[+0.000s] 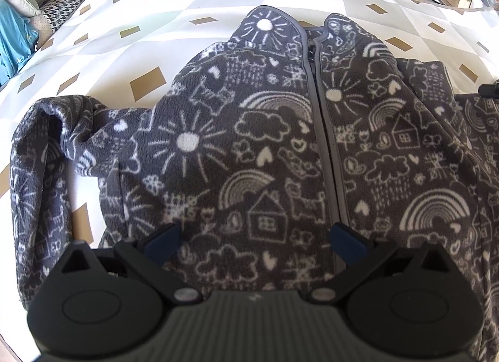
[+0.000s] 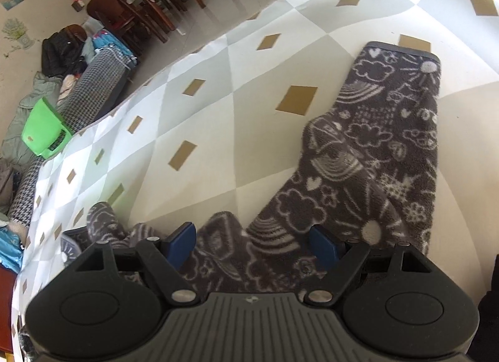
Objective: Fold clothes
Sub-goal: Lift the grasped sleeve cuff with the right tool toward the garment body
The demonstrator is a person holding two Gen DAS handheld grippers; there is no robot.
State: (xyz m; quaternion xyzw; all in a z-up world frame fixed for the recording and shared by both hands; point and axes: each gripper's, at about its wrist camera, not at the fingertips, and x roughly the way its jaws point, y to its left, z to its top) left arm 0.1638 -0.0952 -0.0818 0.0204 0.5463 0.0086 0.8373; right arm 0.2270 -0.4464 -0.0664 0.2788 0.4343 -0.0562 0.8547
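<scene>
Right gripper point(image 2: 252, 242) first: my jaws are spread wide over fleece, nothing pinched. The sleeve point(image 2: 374, 143) runs from right under them toward one o'clock, long axis along that line, cuff far out on the mat point(image 2: 218, 112). Left gripper point(image 1: 255, 238) hangs spread over the jacket point(image 1: 249, 131) chest, collar at twelve; right is nearer the sleeve.

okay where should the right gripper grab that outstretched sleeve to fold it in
Probably the cuff of the sleeve: it lies flat, trimmed and free, with bare mat around it. Bring the open right gripper down over its edge.
</scene>
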